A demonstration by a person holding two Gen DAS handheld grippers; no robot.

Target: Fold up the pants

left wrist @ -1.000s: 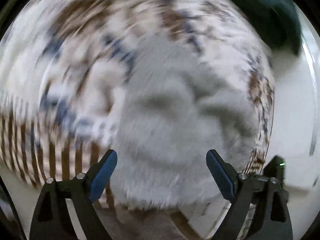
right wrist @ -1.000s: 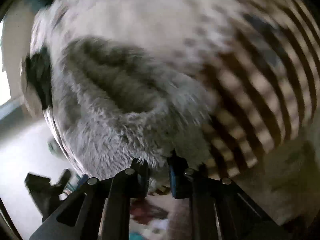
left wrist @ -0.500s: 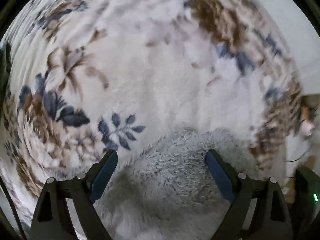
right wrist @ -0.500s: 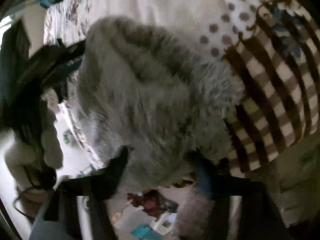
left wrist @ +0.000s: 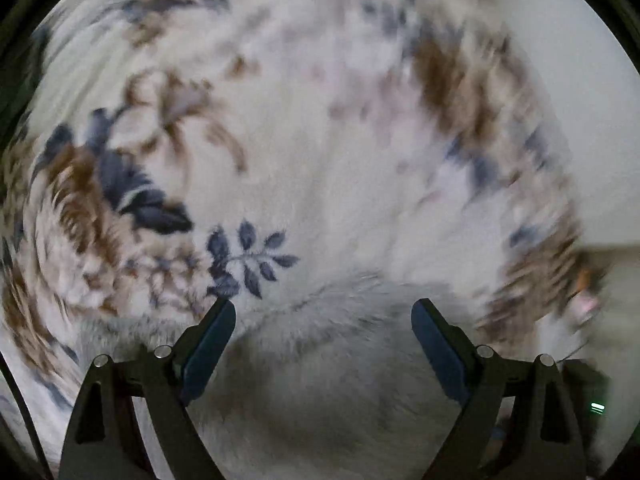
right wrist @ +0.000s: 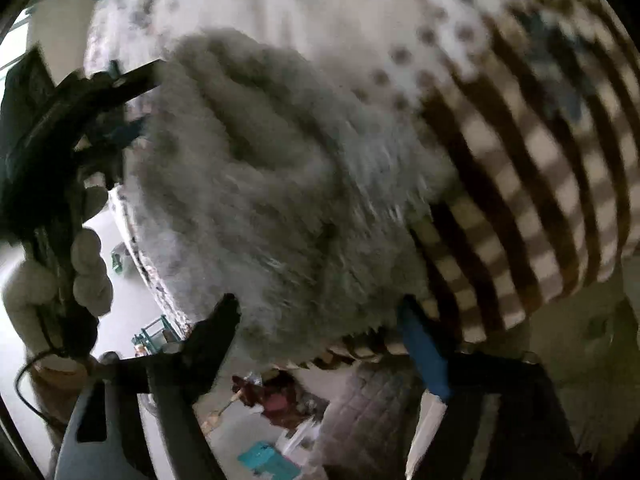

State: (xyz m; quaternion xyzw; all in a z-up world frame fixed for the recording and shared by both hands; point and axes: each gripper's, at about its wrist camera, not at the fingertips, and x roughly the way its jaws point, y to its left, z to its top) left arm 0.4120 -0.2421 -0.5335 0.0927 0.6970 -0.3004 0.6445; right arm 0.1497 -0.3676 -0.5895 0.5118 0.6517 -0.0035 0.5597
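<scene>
The pants (right wrist: 272,184) are grey and fluffy and lie in a folded heap at the edge of a bed. In the left wrist view they (left wrist: 340,368) fill the lower middle, under and between the fingers. My left gripper (left wrist: 323,312) is open and empty just above them. My right gripper (right wrist: 320,312) is open and empty, its fingers at the near edge of the heap. The left gripper (right wrist: 108,120) also shows in the right wrist view, at the heap's left side, held by a gloved hand (right wrist: 86,268).
The bed carries a white blanket with brown and blue flowers (left wrist: 280,140) and a brown-and-white striped border (right wrist: 540,200). Beyond the bed edge the floor holds clutter, with a teal box (right wrist: 268,460) and a quilted grey item (right wrist: 368,408).
My right gripper has let go of the pants and opened wide. The pants have dropped onto the bed in a heap. My left gripper has swung over the blanket and stayed open.
</scene>
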